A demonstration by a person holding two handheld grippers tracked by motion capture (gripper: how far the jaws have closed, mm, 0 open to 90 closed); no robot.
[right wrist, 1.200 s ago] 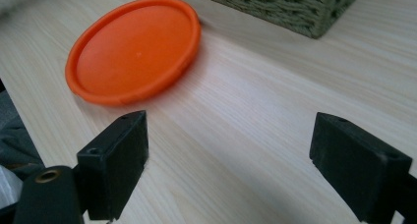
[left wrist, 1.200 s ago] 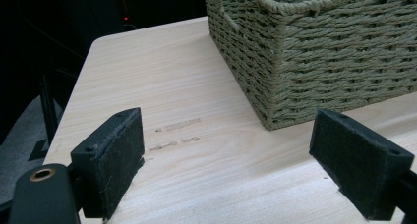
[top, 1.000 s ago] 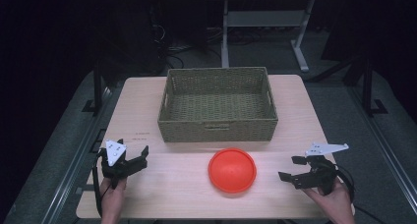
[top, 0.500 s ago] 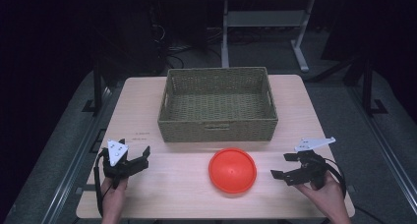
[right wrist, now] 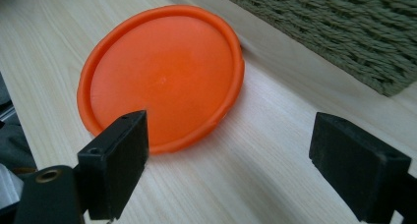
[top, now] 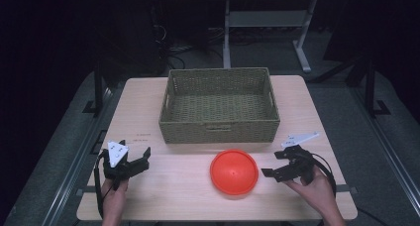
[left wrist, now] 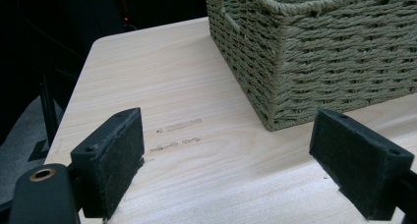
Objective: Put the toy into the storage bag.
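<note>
An orange round disc [top: 234, 171] lies upside down on the wooden table [top: 173, 186], just in front of a woven basket [top: 219, 106]. My right gripper [top: 273, 164] is open a short way right of the disc, its jaws facing it; in the right gripper view the disc [right wrist: 162, 76] lies ahead beyond the left jaw, and my right gripper [right wrist: 228, 160] holds nothing. My left gripper [top: 140, 158] rests open near the table's front left, with nothing between its jaws. In the left gripper view my left gripper [left wrist: 236, 170] faces the basket's corner [left wrist: 314, 62].
The basket [top: 219, 106] is empty and takes up the table's middle and back. Dark floor, metal table legs [top: 302, 47] and cables lie beyond the far edge. Bare wood lies between the two grippers in front.
My right gripper has moved left and a little up the table towards the orange disc. The left gripper and the disc have stayed in place.
</note>
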